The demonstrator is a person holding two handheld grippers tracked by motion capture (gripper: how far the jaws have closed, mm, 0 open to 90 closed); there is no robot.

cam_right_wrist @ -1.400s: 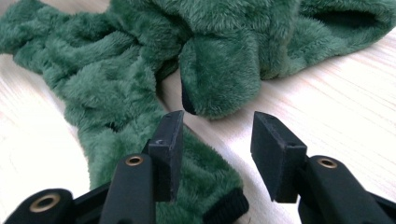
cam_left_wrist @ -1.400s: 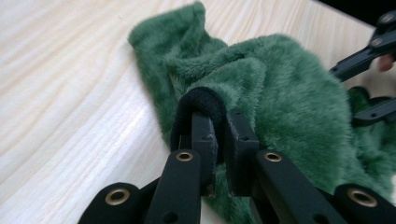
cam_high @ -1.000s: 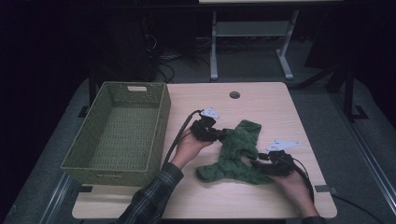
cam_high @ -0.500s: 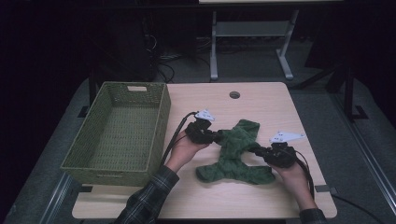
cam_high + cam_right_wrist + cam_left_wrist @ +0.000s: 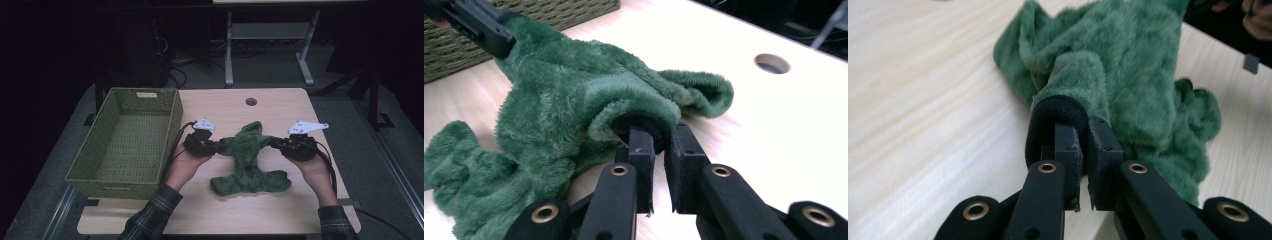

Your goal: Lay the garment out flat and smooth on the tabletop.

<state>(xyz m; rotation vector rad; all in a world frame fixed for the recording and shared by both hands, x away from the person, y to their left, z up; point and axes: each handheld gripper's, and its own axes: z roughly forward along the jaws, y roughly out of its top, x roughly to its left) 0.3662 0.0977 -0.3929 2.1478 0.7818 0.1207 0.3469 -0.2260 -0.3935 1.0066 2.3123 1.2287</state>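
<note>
A fuzzy green garment (image 5: 248,152) lies on the wooden table (image 5: 280,107), its two sleeves drawn out to either side and its lower part bunched toward the front edge. My left gripper (image 5: 216,146) is shut on the black cuff of the left sleeve, seen close up in the left gripper view (image 5: 1083,127) with green fleece (image 5: 1128,60) behind it. My right gripper (image 5: 276,143) is shut on the other black cuff (image 5: 644,122), jaws nearly together (image 5: 661,132). In the right gripper view the left gripper (image 5: 474,22) holds the far sleeve of the garment (image 5: 549,85).
An empty woven green basket (image 5: 120,187) stands on the left of the table, close to my left hand; its wall (image 5: 549,10) also appears in the right gripper view. A round cable hole (image 5: 251,101) sits at the table's back middle. Beyond the table are desk legs and cables on the dark floor.
Both grippers have moved apart and a little away from the person, pulling the two sleeves out sideways. The garment has gone from a crumpled heap to a spread shape.
</note>
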